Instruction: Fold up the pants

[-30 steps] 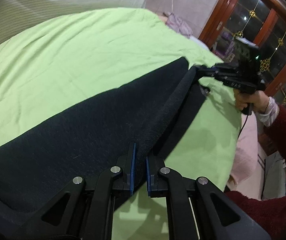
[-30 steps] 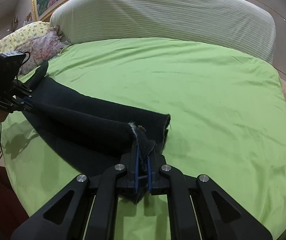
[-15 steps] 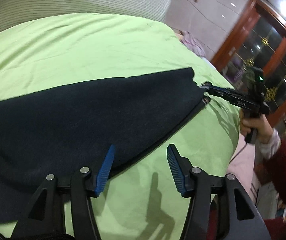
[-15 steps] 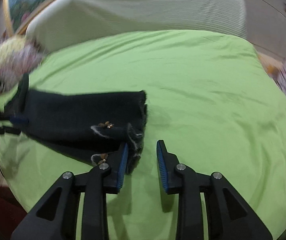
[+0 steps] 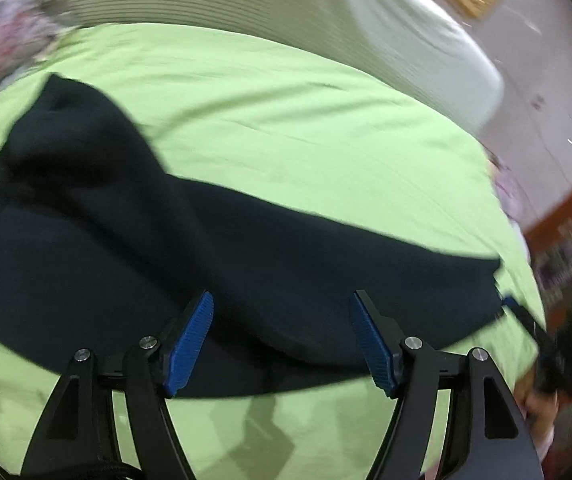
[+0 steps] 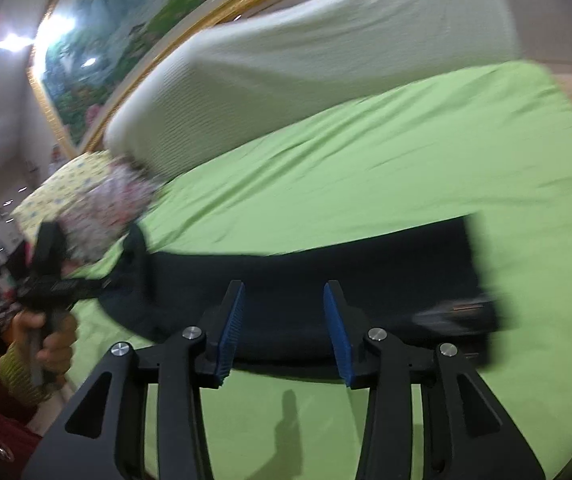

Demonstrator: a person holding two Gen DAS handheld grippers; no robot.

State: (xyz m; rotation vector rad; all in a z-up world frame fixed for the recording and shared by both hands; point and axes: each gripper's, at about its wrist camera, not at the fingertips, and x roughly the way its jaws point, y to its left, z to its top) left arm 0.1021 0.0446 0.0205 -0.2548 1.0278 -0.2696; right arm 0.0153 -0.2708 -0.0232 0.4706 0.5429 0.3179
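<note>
Dark navy pants (image 5: pixel 189 236) lie flat on the green bed sheet (image 5: pixel 306 132), legs laid one on the other; they also show in the right wrist view (image 6: pixel 326 272), cuff end at the right. My left gripper (image 5: pixel 281 332) is open and empty, hovering over the pants' near edge around mid length. My right gripper (image 6: pixel 283 328) is open and empty above the near edge of the legs. The left gripper (image 6: pixel 97 284) shows in the right wrist view, near the waist end. The right gripper (image 5: pixel 534 328) shows blurred in the left wrist view by the cuff end.
A long striped bolster (image 6: pixel 326 60) lies along the far side of the bed. Floral pillows (image 6: pixel 97 200) sit at the left corner. A framed painting (image 6: pixel 125 28) hangs behind. The bed's near edge lies just below both grippers.
Both grippers let go of the pants and opened wide. The pants settled flat on the sheet. Both grippers swung toward the middle of the pants; the views are motion-blurred.
</note>
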